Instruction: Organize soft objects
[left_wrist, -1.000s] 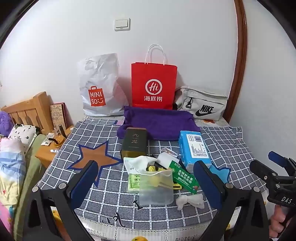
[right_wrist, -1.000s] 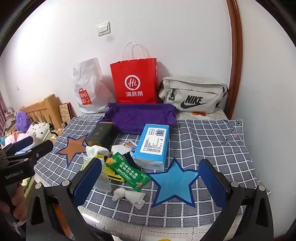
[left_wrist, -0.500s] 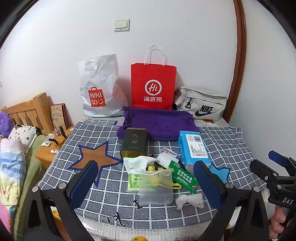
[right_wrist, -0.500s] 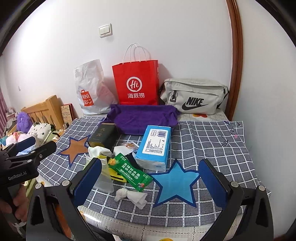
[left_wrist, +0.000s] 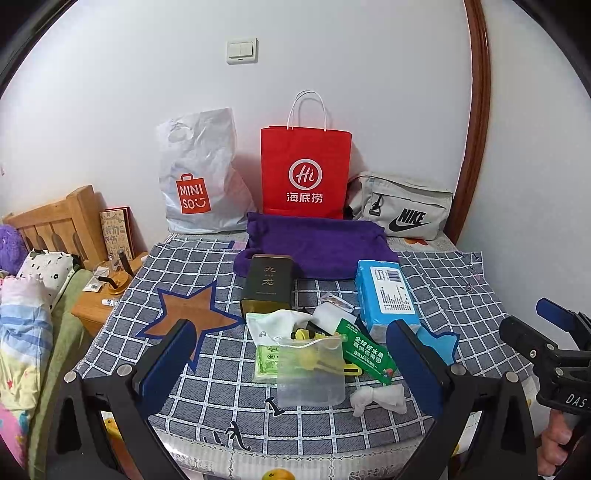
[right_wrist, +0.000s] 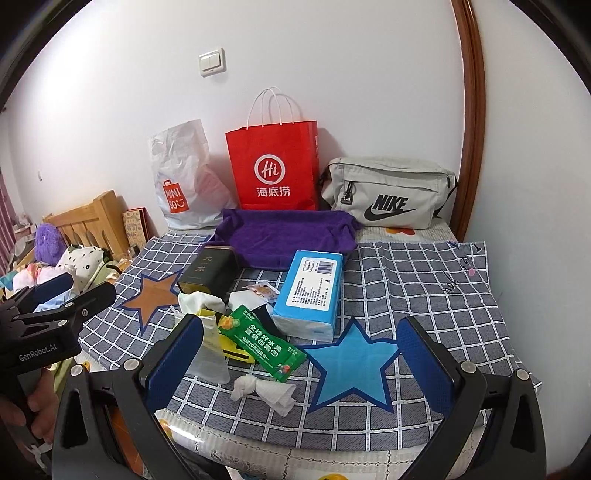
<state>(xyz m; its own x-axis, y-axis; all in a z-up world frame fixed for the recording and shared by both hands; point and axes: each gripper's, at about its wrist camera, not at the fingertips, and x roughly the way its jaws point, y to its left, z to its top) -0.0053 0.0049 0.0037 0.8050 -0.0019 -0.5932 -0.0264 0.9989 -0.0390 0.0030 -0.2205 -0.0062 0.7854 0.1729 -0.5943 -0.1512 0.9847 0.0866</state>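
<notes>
A purple towel (left_wrist: 317, 245) (right_wrist: 284, 234) lies at the back of the checked table (left_wrist: 454, 280) (right_wrist: 417, 280). In front of it sit a blue tissue pack (left_wrist: 386, 295) (right_wrist: 308, 291), a dark tin (left_wrist: 266, 286) (right_wrist: 208, 271), a green packet (left_wrist: 365, 350) (right_wrist: 262, 341), a clear pouch (left_wrist: 310, 373) and a knotted white tissue (left_wrist: 376, 398) (right_wrist: 264, 389). My left gripper (left_wrist: 295, 363) hangs open just short of the clear pouch. My right gripper (right_wrist: 301, 363) is open above the blue star print, holding nothing.
A white Miniso bag (left_wrist: 201, 177), a red paper bag (left_wrist: 304, 171) and a grey Nike waist bag (left_wrist: 402, 210) stand against the wall. A wooden bed head (left_wrist: 55, 225) and bedding are to the left. A brown door frame (left_wrist: 476, 122) runs along the right.
Both views have shifted slightly; the objects sit a little lower and closer in frame. Nothing on the table moved and both grippers stayed open.
</notes>
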